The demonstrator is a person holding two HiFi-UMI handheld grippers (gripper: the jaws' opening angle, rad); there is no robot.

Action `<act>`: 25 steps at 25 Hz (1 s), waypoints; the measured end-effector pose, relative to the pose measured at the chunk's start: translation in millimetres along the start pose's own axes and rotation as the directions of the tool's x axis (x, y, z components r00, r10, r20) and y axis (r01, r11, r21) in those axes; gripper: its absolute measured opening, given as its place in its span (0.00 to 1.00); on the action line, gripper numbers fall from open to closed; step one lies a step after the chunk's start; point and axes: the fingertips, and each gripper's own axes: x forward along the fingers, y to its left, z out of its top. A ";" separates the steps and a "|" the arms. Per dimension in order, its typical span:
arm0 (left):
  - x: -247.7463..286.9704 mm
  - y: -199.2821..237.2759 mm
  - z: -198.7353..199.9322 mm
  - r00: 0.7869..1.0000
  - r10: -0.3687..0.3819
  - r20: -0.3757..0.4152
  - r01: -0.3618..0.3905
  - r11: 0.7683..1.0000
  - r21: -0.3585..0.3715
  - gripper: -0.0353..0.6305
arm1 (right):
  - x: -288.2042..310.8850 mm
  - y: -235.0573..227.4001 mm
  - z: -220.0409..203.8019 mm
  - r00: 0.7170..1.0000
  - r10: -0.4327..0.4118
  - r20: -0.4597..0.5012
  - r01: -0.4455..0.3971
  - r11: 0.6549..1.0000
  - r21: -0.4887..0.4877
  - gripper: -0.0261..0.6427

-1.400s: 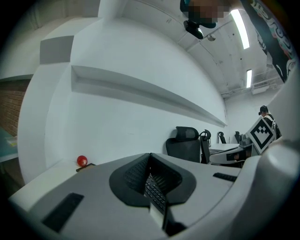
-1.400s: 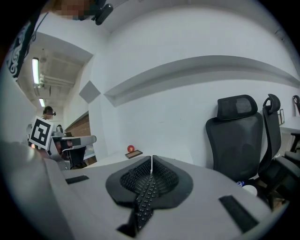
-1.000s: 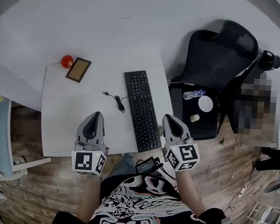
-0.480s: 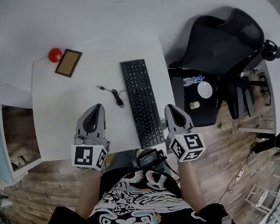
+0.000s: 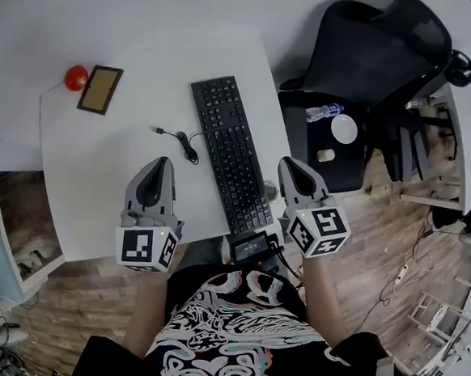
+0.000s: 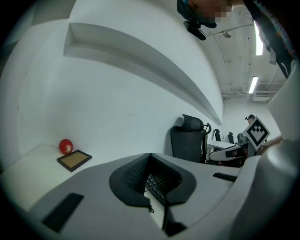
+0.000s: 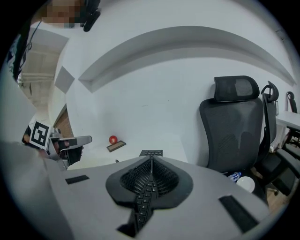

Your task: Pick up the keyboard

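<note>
The keyboard point(image 5: 227, 166) lies flat on the tabletop point(image 5: 99, 172), to the right of the left hand-held gripper point(image 5: 161, 168) and to the left of the right hand-held gripper point(image 5: 291, 166). Both have their jaws pressed together and hold nothing. I think they should open first, then approach low at the opposite long edges.

black flat keyboard point(image 5: 226, 154) mid white surface point(image 5: 107, 165), loose cable point(image 5: 178, 142) just left of it, red ball point(image 5: 76, 76) beside small framed board point(image 5: 100, 90) far-left corner, black mesh office chair point(image 5: 376, 56) off right
</note>
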 end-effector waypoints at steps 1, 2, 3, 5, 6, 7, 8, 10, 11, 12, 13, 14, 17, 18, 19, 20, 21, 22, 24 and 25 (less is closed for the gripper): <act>2.7 -0.3 -1.4 1.000 0.009 -0.010 -0.009 1.000 -0.001 0.08 | 1.8 -2.2 -0.7 1.000 0.012 -0.006 -0.012 1.000 0.003 0.08; 5.2 -1.0 -2.6 1.000 0.019 -0.020 -0.019 1.000 0.000 0.08 | 3.7 -3.3 -0.9 1.000 0.028 -0.011 -0.028 1.000 0.006 0.08; 7.6 -2.5 -3.4 0.999 0.027 -0.028 -0.027 1.000 0.002 0.08 | 5.6 -3.9 -0.9 0.999 0.046 -0.016 -0.046 0.999 0.008 0.08; 12.6 -7.6 -4.6 0.999 0.031 -0.037 -0.031 1.000 0.004 0.08 | 9.3 -6.1 -1.3 0.997 0.079 -0.024 -0.078 0.997 0.013 0.08; 15.0 -10.7 -6.0 0.999 0.032 -0.043 -0.032 0.999 0.001 0.08 | 10.7 -7.9 -2.4 0.995 0.090 -0.031 -0.090 0.996 0.014 0.08; 17.1 -13.5 -8.3 0.998 0.033 -0.050 -0.033 0.999 -0.003 0.08 | 12.1 -9.8 -4.3 0.994 0.100 -0.041 -0.100 0.995 0.015 0.08; 19.0 -15.8 -11.6 0.998 0.035 -0.059 -0.036 0.999 -0.006 0.08 | 13.9 -11.1 -7.1 0.992 0.112 -0.053 -0.111 0.994 0.018 0.08; 22.6 -18.6 -21.0 0.996 0.042 -0.081 -0.043 0.999 -0.006 0.08 | 19.7 -12.6 -15.4 0.986 0.144 -0.082 -0.140 0.989 0.044 0.08; 24.6 -19.6 -27.1 0.995 0.046 -0.093 -0.047 0.999 -0.005 0.08 | 23.2 -13.9 -20.4 0.983 0.159 -0.096 -0.153 0.986 0.066 0.08; 27.3 -20.9 -33.9 0.993 0.049 -0.105 -0.050 0.999 -0.007 0.08 | 26.7 -16.4 -25.8 0.980 0.170 -0.107 -0.162 0.983 0.085 0.08; 30.7 -23.0 -41.4 0.992 0.050 -0.117 -0.052 0.999 -0.013 0.08 | 30.1 -20.0 -32.0 0.976 0.179 -0.120 -0.168 0.981 0.099 0.08; 34.5 -26.1 -49.8 0.990 0.048 -0.134 -0.052 0.998 -0.024 0.08 | 33.1 -23.6 -39.3 0.972 0.192 -0.137 -0.178 0.978 0.108 0.08; 45.9 -38.2 -80.4 0.976 0.014 -0.216 -0.035 0.995 -0.095 0.08 | 39.8 -26.6 -64.8 0.937 0.277 -0.214 -0.251 0.957 0.143 0.08; 49.1 -40.8 -89.4 0.970 -0.005 -0.242 -0.025 0.992 -0.122 0.08 | 42.3 -25.1 -71.7 0.922 0.305 -0.237 -0.275 0.950 0.152 0.08; 51.1 -41.6 -96.6 0.965 -0.022 -0.262 -0.017 0.989 -0.146 0.08 | 44.8 -22.7 -77.5 0.910 0.325 -0.257 -0.292 0.943 0.159 0.08; 51.4 -40.8 -102.3 0.961 -0.036 -0.276 -0.011 0.986 -0.166 0.08 | 46.8 -19.0 -82.5 0.899 0.342 -0.273 -0.306 0.937 0.167 0.08; 50.1 -39.6 -107.3 0.957 -0.048 -0.286 -0.006 0.983 -0.186 0.08 | 48.1 -14.7 -87.3 0.889 0.357 -0.288 -0.316 0.932 0.178 0.08; 48.4 -39.2 -112.8 0.953 -0.065 -0.295 0.002 0.978 -0.210 0.08 | 49.0 -10.7 -92.4 0.879 0.370 -0.301 -0.325 0.926 0.192 0.09; 46.5 -42.3 -126.1 0.942 -0.110 -0.317 0.020 0.962 -0.273 0.08 | 51.0 -7.1 -103.0 0.862 0.388 -0.327 -0.331 0.918 0.217 0.09; 46.8 -45.2 -133.1 0.934 -0.133 -0.331 0.028 0.953 -0.302 0.08 | 52.3 -7.4 -108.0 0.855 0.390 -0.342 -0.328 0.917 0.225 0.09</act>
